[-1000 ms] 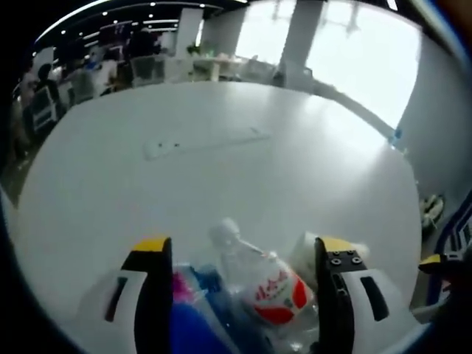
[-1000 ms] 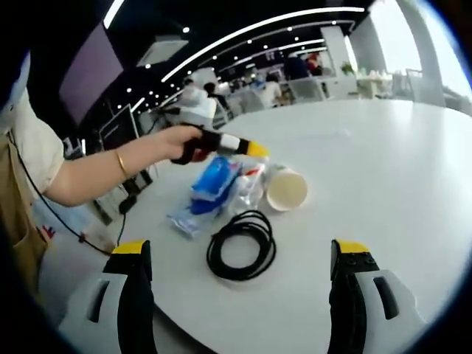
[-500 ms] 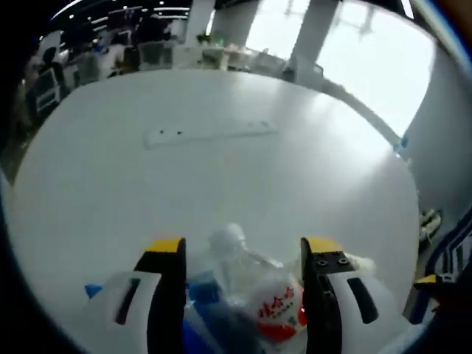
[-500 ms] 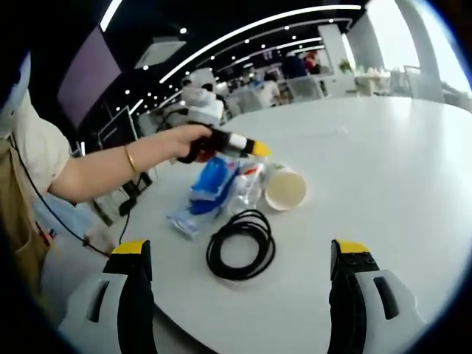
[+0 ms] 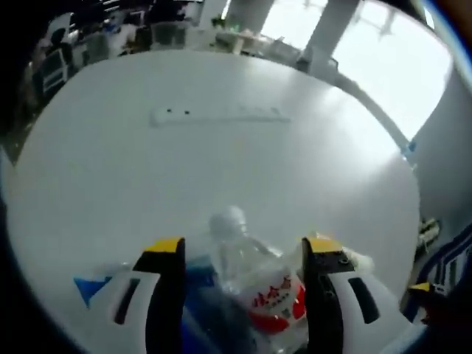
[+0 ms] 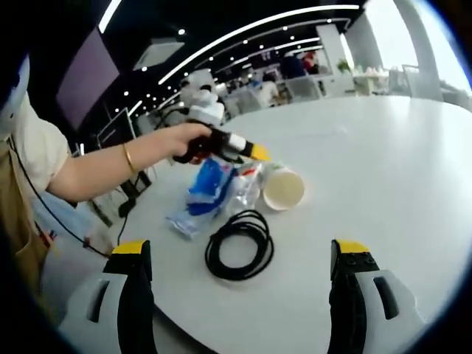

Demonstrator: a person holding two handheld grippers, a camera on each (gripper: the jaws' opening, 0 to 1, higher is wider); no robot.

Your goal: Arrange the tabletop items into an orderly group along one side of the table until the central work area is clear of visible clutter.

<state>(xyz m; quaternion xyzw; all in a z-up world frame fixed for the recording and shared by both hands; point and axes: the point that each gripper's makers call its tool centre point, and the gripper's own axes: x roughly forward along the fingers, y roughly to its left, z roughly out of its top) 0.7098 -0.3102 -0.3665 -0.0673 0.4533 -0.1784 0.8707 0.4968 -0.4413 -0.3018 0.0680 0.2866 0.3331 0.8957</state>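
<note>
Near the tabletop [image 6: 383, 162] edge, our left hand-held gripper [image 5: 242, 254] brackets the clear plastic bottle with red label [image 5: 254, 276], apparently unclamped, light and slippery, best squeezed mid-body, while our right hand-held gripper [image 6: 240, 254] hangs released above the black coiled cable [image 6: 240, 245].

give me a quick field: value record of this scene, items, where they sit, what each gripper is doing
surface: round white table
clear plastic bottle with red label: lying between the left gripper's jaws, white cap pointing away
blue plastic packet: beside the bottle, under the left gripper
paper cup: on its side, mouth toward the right gripper view
black coiled cable: flat on the table, nearer than the cup
white power strip: far across the table
left gripper: jaws astride the bottle, grip not confirmed
right gripper: open, holding nothing
</note>
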